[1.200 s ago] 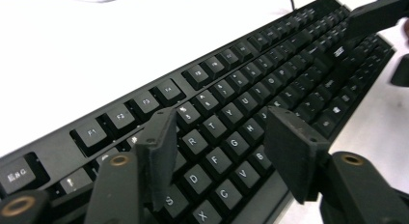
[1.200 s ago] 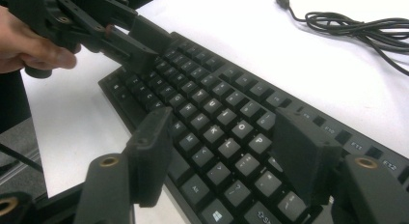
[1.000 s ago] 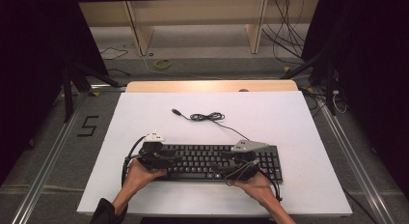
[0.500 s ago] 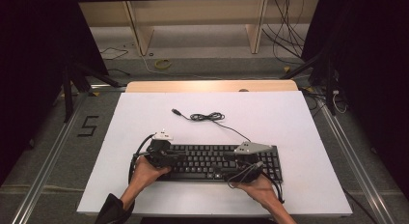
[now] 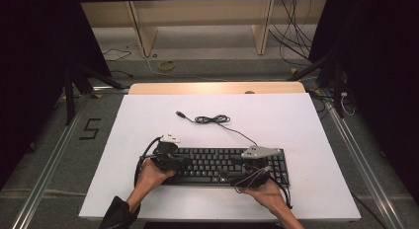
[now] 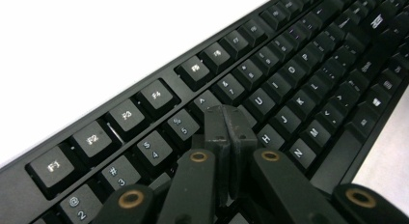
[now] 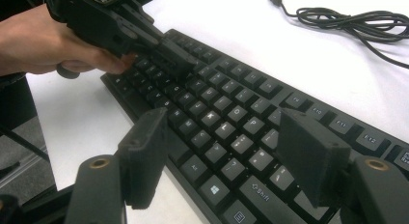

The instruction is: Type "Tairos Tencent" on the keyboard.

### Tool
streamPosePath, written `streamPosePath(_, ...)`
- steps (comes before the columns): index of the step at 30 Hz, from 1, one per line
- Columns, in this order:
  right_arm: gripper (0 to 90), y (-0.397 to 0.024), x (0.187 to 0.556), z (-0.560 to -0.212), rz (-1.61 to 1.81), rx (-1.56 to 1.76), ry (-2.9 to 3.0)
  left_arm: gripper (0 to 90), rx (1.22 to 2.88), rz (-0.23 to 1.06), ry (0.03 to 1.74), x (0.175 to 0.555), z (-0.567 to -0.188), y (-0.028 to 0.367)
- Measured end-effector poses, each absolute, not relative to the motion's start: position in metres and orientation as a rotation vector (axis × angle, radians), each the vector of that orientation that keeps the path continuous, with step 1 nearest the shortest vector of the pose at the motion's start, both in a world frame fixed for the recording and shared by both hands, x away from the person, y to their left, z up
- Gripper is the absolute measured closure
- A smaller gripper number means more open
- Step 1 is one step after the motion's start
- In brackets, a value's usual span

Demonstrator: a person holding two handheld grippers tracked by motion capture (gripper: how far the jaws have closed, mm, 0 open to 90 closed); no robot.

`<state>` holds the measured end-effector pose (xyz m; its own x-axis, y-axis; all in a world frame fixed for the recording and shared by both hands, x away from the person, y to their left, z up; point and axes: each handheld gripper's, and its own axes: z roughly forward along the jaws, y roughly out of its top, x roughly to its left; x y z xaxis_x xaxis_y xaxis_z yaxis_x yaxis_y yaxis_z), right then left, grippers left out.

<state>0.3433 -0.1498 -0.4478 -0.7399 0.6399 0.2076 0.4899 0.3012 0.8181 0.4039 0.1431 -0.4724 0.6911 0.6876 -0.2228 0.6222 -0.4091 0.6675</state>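
Black keyboard (image 5: 222, 165) long axis parallel to near surface (image 5: 296, 120) edge; open room beyond. Left gripper (image 6: 225, 130) jaws just pressed together, empty; right gripper (image 7: 226, 156) jaws spread.

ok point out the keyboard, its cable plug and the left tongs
keyboard (image 5: 225, 165), high view, middle key rows
cable plug (image 5: 181, 114), high view, free end
left tongs (image 6: 226, 125), left gripper view, shut tips over the keys

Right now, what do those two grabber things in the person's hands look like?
Each gripper is black, with two flat, blocky jaws on arms pinned with brass-coloured rivets. The left gripper has a small white part on top, and the right gripper carries a grey three-cornered plate. A black cable loops from each one. A dark sleeve covers the person's left forearm.
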Motion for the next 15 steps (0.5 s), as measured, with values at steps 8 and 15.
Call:
streamPosePath(8,36.4,-0.1507,0.3426,-0.4482,1.418,1.053,2.406,89.2,2.15,0.119,1.013,0.4045,-0.4751,0.1412)
streamPosePath(15,36.5,-0.1523,0.3422,-0.4484,1.416,1.063,2.402,89.0,2.153,0.125,1.015,0.4034,-0.4739,0.1401)
